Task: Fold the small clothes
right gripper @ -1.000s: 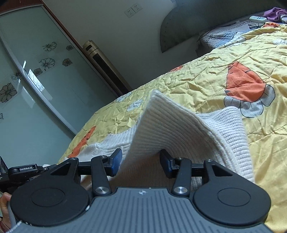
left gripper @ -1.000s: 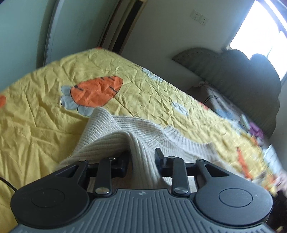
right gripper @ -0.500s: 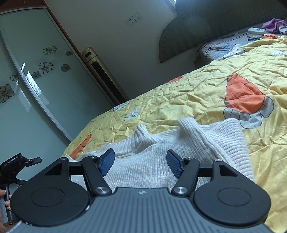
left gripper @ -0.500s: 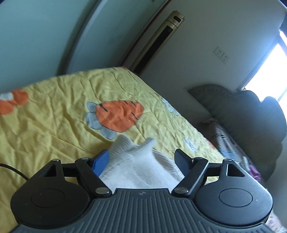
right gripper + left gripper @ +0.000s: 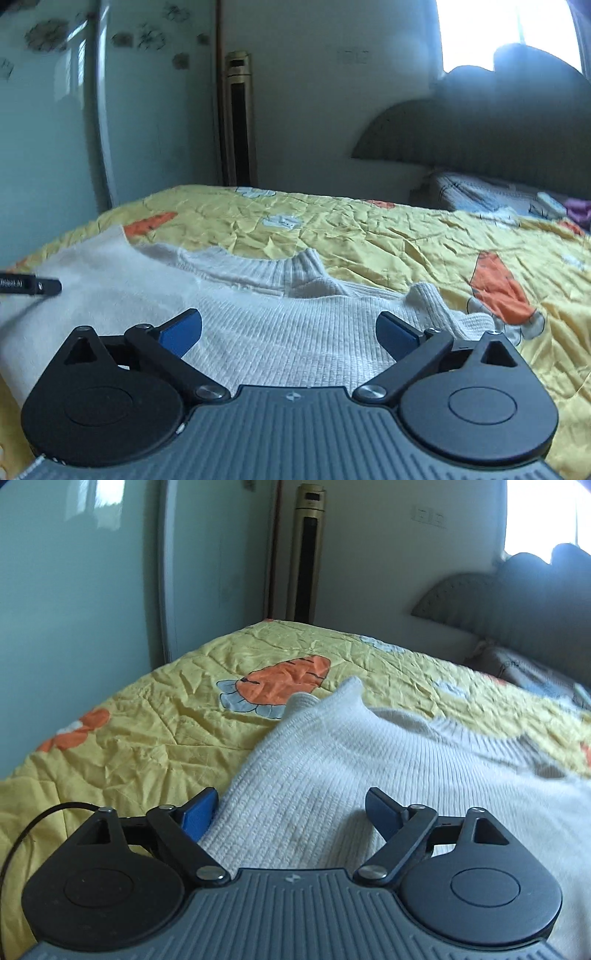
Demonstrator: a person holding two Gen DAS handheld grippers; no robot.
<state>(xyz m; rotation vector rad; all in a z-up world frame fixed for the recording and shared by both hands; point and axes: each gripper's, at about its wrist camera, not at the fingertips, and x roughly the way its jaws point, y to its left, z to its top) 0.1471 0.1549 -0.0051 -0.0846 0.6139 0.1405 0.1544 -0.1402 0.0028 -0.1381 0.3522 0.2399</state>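
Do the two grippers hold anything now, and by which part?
Nothing is held. Both the left gripper and the right gripper have just opened; the sweater lies loose under them.

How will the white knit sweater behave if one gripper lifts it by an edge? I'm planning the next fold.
The white knit sweater will probably hang limp: it lies slack on the yellow quilt, its corners curled. The ribbed knit should grip well rather than slip. It looks thick, so folded layers may spring back a little.
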